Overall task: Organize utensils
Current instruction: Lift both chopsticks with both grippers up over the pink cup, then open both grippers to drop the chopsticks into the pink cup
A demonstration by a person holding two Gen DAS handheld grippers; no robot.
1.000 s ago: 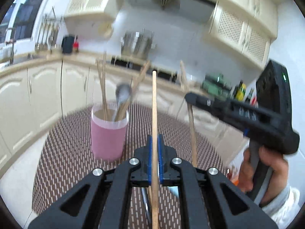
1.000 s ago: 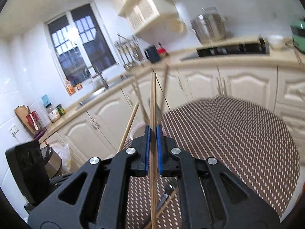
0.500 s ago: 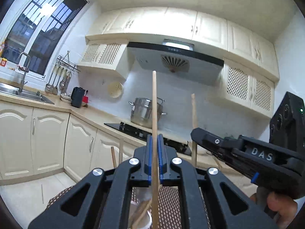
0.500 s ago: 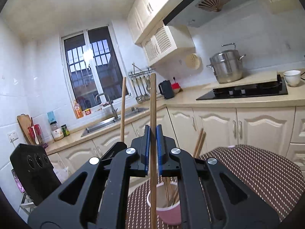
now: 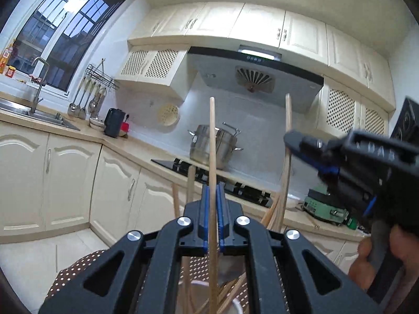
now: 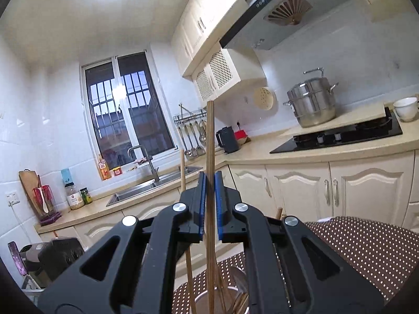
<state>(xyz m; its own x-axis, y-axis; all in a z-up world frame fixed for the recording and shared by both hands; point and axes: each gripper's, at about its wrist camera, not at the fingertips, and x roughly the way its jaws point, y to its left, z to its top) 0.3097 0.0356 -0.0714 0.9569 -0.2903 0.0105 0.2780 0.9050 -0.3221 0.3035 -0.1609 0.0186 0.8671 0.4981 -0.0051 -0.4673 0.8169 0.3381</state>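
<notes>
The left gripper [image 5: 213, 206], black with blue pads, is pinched on a pale, round wooden chopstick [image 5: 212, 141] that stands upright between its pads, its blunt tip at 12 o'clock and its lower end over the white-rimmed cup [image 5: 237, 306] at 6 o'clock. More light wooden sticks [image 5: 272, 216] lean out of that cup. At 3 o'clock the right gripper [image 5: 289, 138] clamps a second pale wooden chopstick [image 5: 288, 120], also upright; white letters on its body are blurred, perhaps "DAS". A hand [image 5: 377, 259] holds its grip.

In the right wrist view the right gripper [image 6: 209, 204] presses on a darker, grained wooden chopstick [image 6: 210, 141], upright over the cup [image 6: 227, 298], which sits on the brown white-dotted cloth [image 6: 361, 246] of the counter. Bottle labels by the sink at 9 o'clock are too small to read.
</notes>
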